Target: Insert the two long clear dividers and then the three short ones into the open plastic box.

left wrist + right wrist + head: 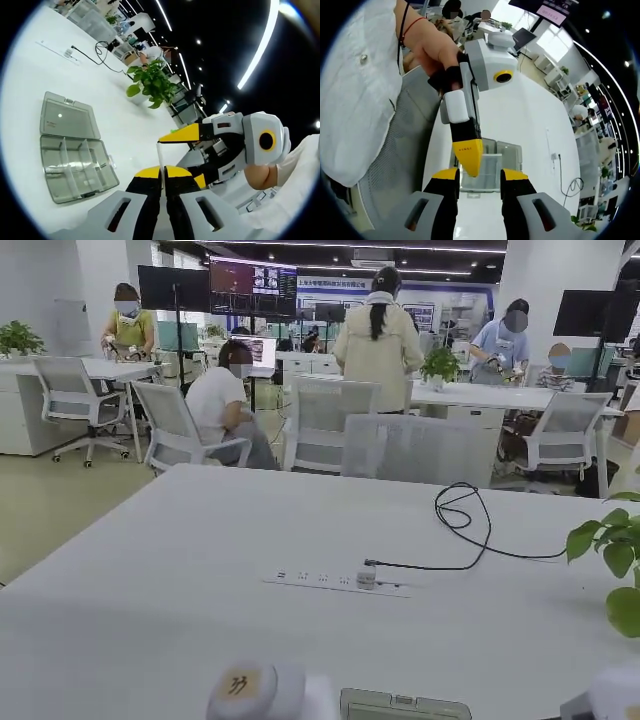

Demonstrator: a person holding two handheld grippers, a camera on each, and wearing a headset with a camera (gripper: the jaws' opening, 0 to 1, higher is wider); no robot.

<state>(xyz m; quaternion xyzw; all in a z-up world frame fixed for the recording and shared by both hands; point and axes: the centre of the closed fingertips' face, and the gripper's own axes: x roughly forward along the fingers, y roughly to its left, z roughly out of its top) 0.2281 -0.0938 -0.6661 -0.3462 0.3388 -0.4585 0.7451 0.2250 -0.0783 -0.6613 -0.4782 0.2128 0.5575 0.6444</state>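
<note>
Looking along the left gripper [163, 171], I see its yellow-tipped jaws pinched narrow on a thin clear divider [159, 156] that rises edge-on from between them; whether it is a long or a short one I cannot tell. The right gripper [480, 176] has its jaws spread wide, gripping nothing; the left gripper's yellow tip and the pale sheet sit between them and cover much of the box beyond; in the left gripper view one of its yellow tips comes in from the right and reaches the divider's upper end.

The box [100, 172] lies open on the white table [150, 590], down and to the left of the left jaws and apart from them, with bare tabletop between; it is smoky translucent plastic, rectangular with rounded corners, its lid [65, 117] laid flat on the far side; clear ribs [67, 167] stand in the tray and split it into compartments, though I cannot count them surely.

Farther ahead of the left jaws stands a leafy green potted plant [150, 82]; past it a flat white power strip [335, 580] lies on the table with a looping black cable [470, 520] plugged in. A hand [437, 55] grips the left gripper's grey-and-white body. Beyond the table stand mesh-backed office chairs [320, 415] and several people [380, 340] at desks.
</note>
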